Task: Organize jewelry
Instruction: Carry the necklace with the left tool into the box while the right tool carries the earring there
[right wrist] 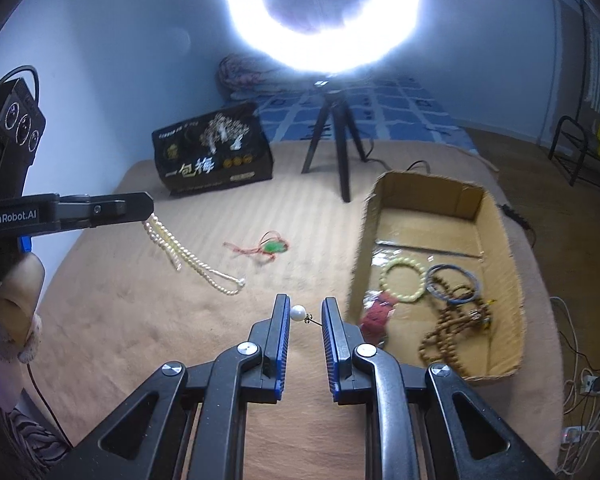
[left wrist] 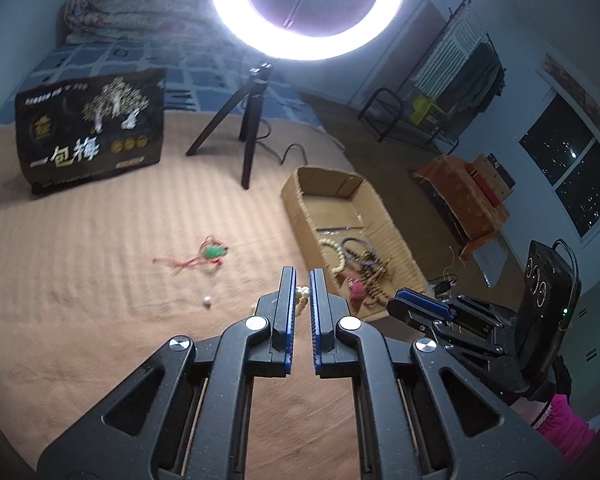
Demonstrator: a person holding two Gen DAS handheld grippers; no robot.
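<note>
My left gripper (left wrist: 303, 282) pinches the limp pearl necklace (right wrist: 188, 258); my right gripper (right wrist: 306, 312) gapes around the small, slippery pearl earring (right wrist: 299, 313).

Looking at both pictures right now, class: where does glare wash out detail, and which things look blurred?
Left wrist view: the ring light blows out to plain white at the top; the green pendant is smeared. Right wrist view: the ring light flares wider, with a haze around it; the cardboard box and its near edge look soft, while the pearl necklace held by the left gripper stays fairly crisp.
</note>
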